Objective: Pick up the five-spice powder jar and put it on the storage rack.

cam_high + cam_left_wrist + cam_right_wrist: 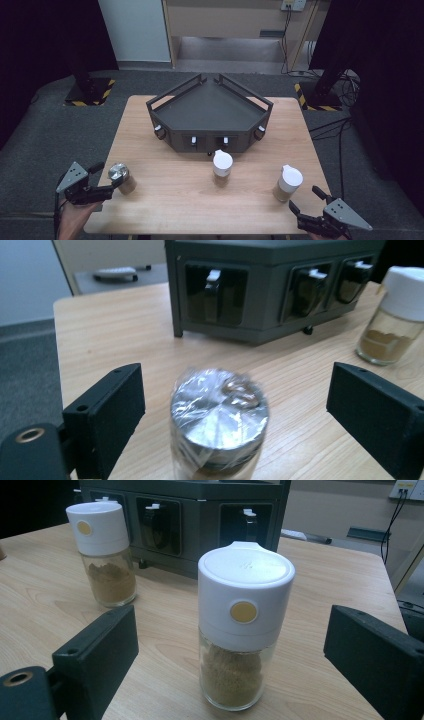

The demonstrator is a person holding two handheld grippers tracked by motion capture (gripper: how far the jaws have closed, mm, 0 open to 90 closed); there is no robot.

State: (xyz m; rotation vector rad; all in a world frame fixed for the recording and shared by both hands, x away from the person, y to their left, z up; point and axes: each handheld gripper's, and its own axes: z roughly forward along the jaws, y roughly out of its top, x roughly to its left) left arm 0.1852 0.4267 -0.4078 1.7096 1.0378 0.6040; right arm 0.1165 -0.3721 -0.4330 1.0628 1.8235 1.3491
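Left gripper (235, 405) open around steel-capped jar (219, 415), wooden table (125, 340).

Wooden table (175, 200) carries dark rack (210, 117), silver-capped jar (121, 178), two white-capped jars (222, 168) (288, 183).

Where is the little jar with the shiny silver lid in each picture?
High view: the silver-lidded glass jar stands at the table's left, beside the left hand-held gripper.
Left gripper view: bottom centre, between the open jaws.
Right gripper view: not in it.
Shared landmark: the dark angular rack.
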